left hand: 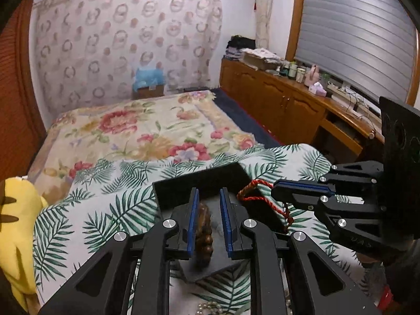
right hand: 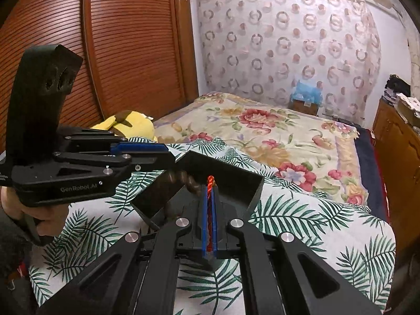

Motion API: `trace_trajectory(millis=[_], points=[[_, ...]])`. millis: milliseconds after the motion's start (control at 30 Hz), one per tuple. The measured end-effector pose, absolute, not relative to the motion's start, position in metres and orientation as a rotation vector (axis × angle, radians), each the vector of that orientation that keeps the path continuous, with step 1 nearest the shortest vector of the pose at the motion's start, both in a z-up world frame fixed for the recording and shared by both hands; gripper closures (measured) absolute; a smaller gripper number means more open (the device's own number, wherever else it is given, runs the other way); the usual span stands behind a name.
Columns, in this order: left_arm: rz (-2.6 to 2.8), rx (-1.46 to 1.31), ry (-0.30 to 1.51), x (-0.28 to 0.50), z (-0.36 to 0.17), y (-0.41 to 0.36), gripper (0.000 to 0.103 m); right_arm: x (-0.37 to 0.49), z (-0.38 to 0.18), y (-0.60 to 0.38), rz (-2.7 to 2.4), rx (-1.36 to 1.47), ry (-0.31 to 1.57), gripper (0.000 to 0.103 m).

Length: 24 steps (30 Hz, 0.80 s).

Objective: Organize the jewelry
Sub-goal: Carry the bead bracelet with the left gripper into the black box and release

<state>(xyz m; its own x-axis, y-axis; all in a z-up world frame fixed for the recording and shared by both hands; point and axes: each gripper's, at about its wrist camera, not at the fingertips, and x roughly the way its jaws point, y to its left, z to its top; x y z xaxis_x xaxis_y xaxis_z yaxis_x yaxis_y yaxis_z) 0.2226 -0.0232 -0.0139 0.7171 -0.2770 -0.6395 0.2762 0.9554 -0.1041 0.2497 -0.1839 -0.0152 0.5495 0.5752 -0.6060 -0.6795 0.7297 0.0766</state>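
bedroom clutter framed the work: a bed [left hand: 147, 131] under a floral quilt, with a palm-leaf cloth [left hand: 86, 210] spread over its near end as the working surface. on that cloth sat a black jewelry box [left hand: 210, 181], its lid raised toward the far side, probably kept open so pieces could be dropped straight in.

the left gripper [left hand: 209, 220] hovered over the box's dark tray with its jaws parted, straddling a brown beaded bracelet [left hand: 203, 233]. the beads lay between the blue pads, close against the left-hand pad and clear of the right-hand one; whether they touched the pad could not be told. that straddle looked like either a release or the start of a pinch.

the right gripper [right hand: 209, 210] was clenched on a red cord [right hand: 209, 199], which ran lengthwise between its pads and poked out past the tips toward the box. in the left wrist view the cord [left hand: 252, 197] looped over the box's right edge, so holding it taut likely kept it from tangling with the bracelet.

a string of pale pearls [left hand: 210, 308] lay on the cloth near the bottom edge, apparently not yet sorted. a yellow plush toy [left hand: 18, 225] rested at the left side of the bed.
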Motion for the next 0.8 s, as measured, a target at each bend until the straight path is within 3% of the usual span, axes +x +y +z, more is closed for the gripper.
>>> trace_trajectory(millis=[133,200,333,367,433,467,800], points=[[-0.282,-0.004,0.708,0.219,-0.015,-0.015,0.085,0.256,-0.024,-0.171,0.738,-0.209,0.656,0.099],[-0.268,-0.009,0.703,0.213,-0.014,-0.008,0.077,0.258,-0.026,-0.166,0.739,-0.211,0.661,0.099],[-0.257,-0.019,0.701,0.199,-0.015,0.001,0.077,0.259,-0.03,-0.161,0.736,-0.22,0.677,0.097],[-0.256,-0.02,0.702,0.194,-0.016,0.002,0.077,0.258,-0.031,-0.16,0.736,-0.221,0.678,0.094],[-0.254,-0.018,0.703,0.186,-0.018,0.004,0.076,0.257,-0.03,-0.161,0.735,-0.212,0.676,0.076],[-0.252,-0.016,0.703,0.182,-0.018,0.004,0.076,0.255,-0.028,-0.162,0.737,-0.206,0.673,0.075],[-0.256,-0.007,0.707,0.132,-0.032,0.001,0.07,0.22,-0.025,-0.177,0.71,-0.178,0.668,0.075]])
